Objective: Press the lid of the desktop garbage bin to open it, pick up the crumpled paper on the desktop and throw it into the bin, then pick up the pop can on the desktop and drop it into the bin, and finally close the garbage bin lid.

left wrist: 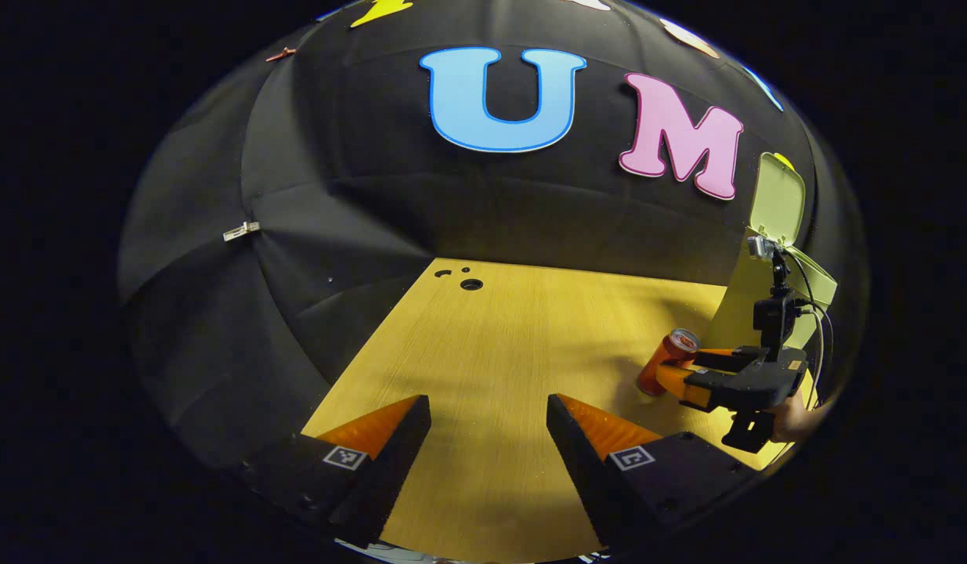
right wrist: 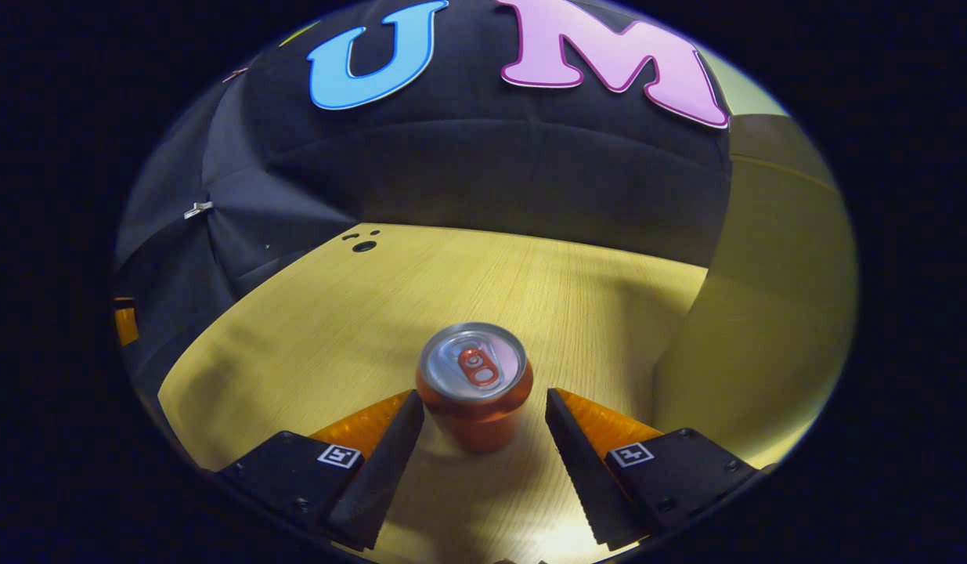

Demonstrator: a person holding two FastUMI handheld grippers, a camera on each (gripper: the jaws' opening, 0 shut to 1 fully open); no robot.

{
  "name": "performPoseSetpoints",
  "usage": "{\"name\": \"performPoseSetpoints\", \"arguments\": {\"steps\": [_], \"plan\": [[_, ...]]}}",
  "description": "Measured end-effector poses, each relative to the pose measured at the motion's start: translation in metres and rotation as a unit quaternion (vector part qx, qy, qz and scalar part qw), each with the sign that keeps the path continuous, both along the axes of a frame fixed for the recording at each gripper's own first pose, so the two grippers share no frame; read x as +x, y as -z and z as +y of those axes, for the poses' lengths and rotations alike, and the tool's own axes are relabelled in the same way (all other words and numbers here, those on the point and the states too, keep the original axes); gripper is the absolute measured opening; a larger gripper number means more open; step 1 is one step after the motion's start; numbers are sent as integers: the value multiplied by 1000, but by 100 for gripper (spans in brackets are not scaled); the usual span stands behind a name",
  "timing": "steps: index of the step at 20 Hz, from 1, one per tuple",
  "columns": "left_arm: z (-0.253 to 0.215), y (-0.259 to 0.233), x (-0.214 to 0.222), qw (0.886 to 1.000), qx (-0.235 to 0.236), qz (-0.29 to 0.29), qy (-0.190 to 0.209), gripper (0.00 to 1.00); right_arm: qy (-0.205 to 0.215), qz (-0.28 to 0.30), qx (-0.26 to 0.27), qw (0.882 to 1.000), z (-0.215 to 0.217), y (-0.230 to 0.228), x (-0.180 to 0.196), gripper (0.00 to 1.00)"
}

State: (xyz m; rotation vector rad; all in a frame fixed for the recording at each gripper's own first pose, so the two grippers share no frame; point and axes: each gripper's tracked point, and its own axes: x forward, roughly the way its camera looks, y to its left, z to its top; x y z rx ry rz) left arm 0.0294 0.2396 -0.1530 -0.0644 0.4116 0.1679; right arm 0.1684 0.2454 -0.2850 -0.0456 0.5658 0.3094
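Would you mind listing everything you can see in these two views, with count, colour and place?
can: one, red with a silver top, upright on the table between the right gripper's fingers, with a gap on each side.
bin: one, pale yellow-green, on the table to the right of the can.
lid: one, pale yellow-green, raised open above the bin.
table: one, light wood, with small holes near its far corner.
clip: one, white, on the wall cloth at the left.
left gripper: one, open over bare table.
right gripper: one, open around the can.
hand: one, holding the right gripper, seen in the left gripper view.
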Motion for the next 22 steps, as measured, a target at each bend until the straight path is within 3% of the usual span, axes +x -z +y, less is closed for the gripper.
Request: {"name": "performPoseSetpoints", "arguments": {"steps": [10, 11, 12, 13, 22], "plan": [[-1, 3, 0, 1000, 11, 9, -6, 96, -2, 5, 6, 1000, 12, 13, 23, 98], [-2, 3, 1, 1000, 12, 9, -6, 96, -3, 5, 4, 1000, 12, 13, 23, 95], [-3, 2, 1, 1000, 13, 10, -6, 96, -8, 7, 1, 1000, 12, 12, 24, 84], [-5, 1, 1, 1000, 15, 9, -5, 96, -13, 9, -1, 1000, 14, 14, 24, 84], [-32, -9, 8, 1000, 7, -12, 0, 96, -49, -9, 9, 999, 11, -44, -4, 84]]}}
